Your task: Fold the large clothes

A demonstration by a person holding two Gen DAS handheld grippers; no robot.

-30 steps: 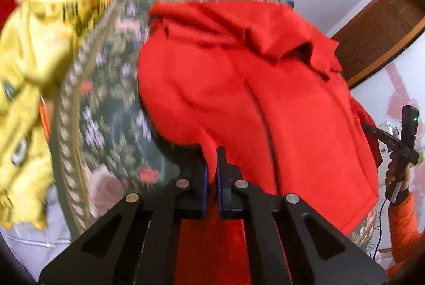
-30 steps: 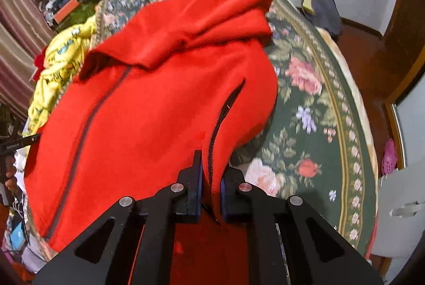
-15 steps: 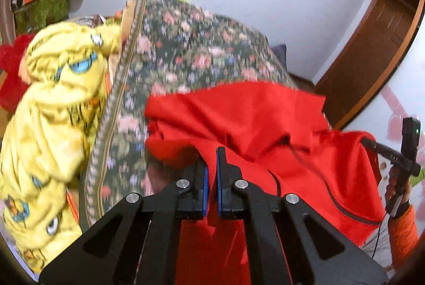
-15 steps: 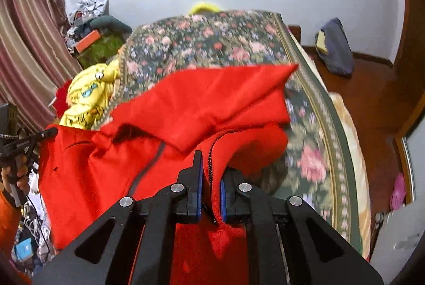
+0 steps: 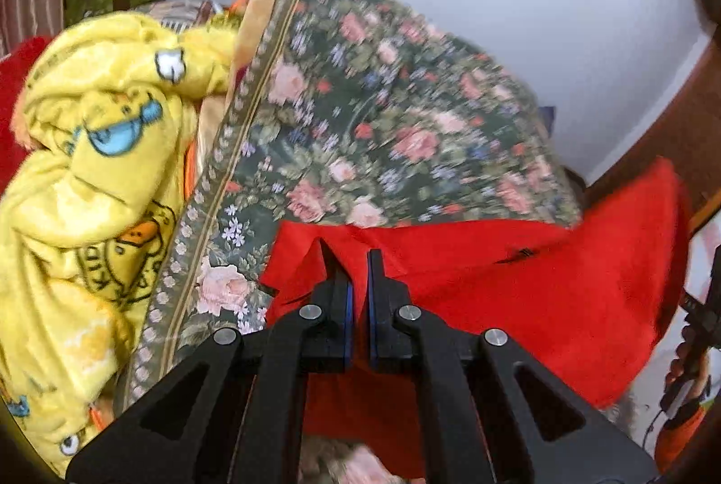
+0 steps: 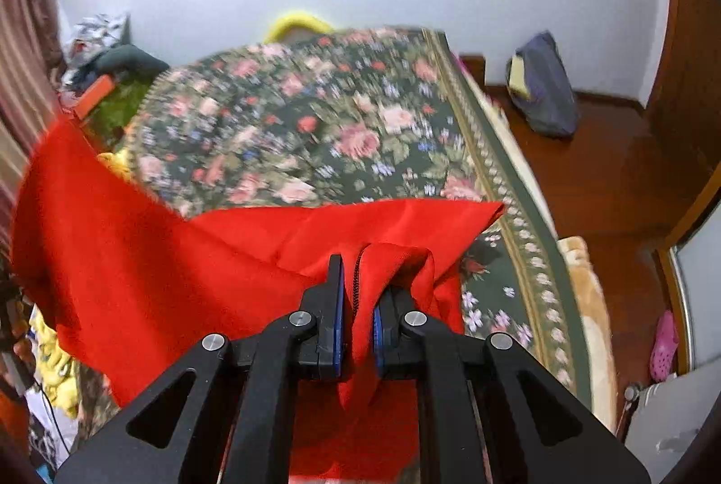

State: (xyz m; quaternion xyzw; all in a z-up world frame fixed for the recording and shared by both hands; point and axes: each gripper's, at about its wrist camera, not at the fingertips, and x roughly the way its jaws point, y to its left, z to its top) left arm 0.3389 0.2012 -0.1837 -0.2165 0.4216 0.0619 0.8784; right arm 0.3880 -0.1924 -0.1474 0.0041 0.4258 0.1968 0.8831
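while the red jacket (image 5: 518,294) was held up over the floral bedspread (image 5: 383,132), its edge was pinched in the left gripper (image 5: 358,272), jaws nearly together; zip hem was clamped in the right gripper (image 6: 358,281). yellow blanket (image 5: 90,168) lay bunched beside bedspread.

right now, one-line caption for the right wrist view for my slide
Right gripper clamps the zipper edge of a red jacket above a floral bedspread.
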